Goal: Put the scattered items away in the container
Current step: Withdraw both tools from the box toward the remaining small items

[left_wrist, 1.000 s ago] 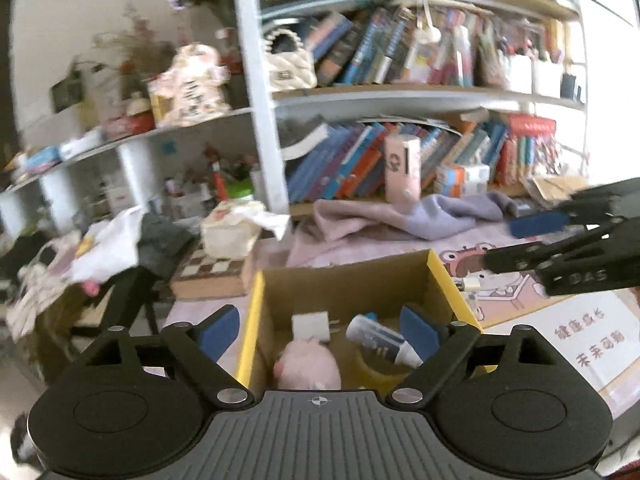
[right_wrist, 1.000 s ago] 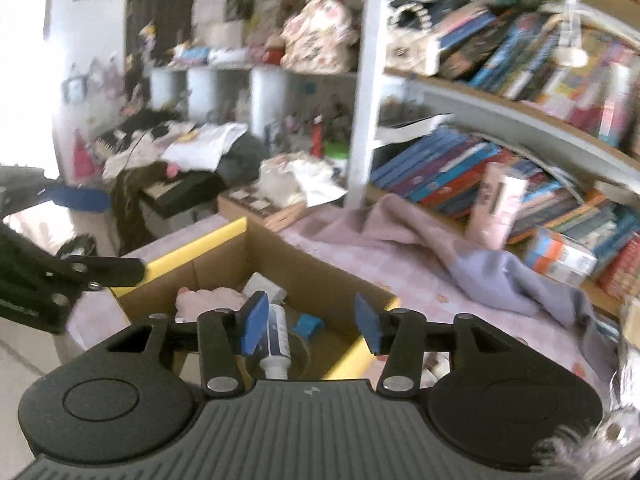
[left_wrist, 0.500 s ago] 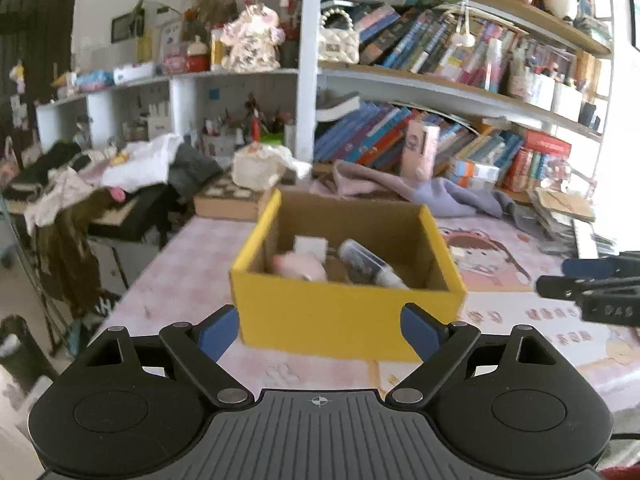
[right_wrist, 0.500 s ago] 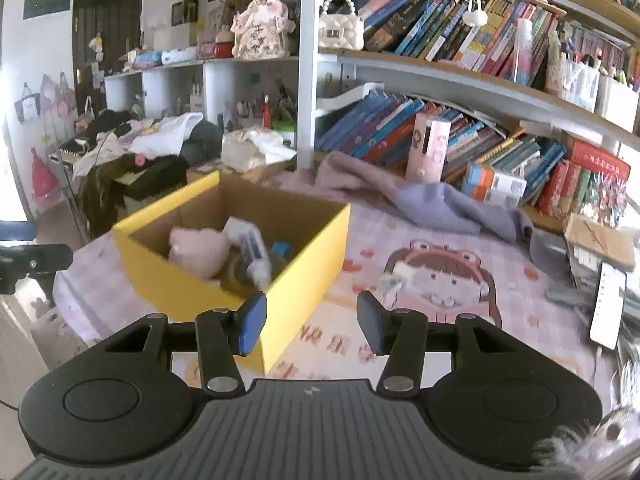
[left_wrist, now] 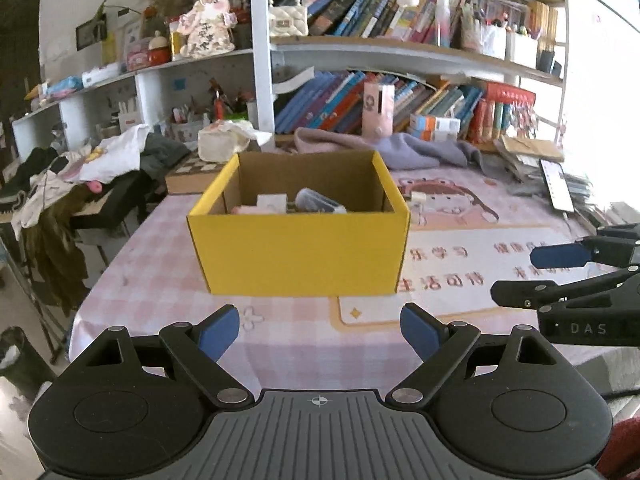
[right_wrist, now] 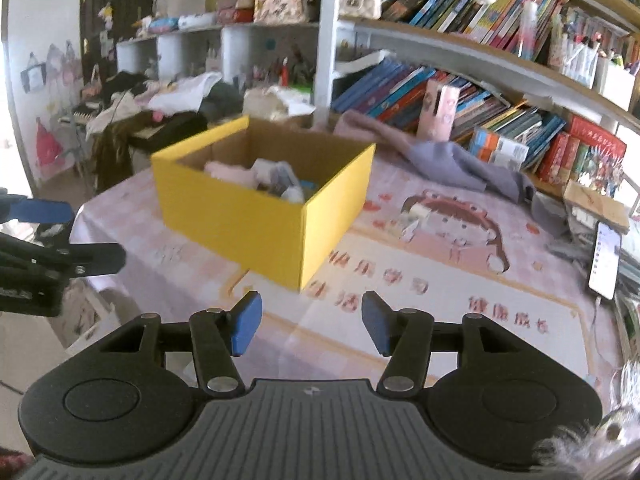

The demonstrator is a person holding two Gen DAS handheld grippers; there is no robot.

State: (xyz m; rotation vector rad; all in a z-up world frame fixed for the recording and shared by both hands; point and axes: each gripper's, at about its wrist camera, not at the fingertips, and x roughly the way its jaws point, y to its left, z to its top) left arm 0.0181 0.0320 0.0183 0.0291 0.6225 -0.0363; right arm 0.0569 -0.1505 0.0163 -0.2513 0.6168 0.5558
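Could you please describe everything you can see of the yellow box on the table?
The yellow box is an open-topped cardboard carton, bright yellow outside and plain brown inside. It stands upright on the pink checked tablecloth. Inside lie a pink soft item, a small white block and a tube-like item. Neither set of tongs touches it.

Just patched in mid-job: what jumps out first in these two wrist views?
The bright yellow cardboard box stands mid-table on the pink checked tablecloth, with a pink soft toy and other small items inside. A small pale item lies loose on the cloth just right of the box. Both the left gripper and the right gripper hang open and empty before it.
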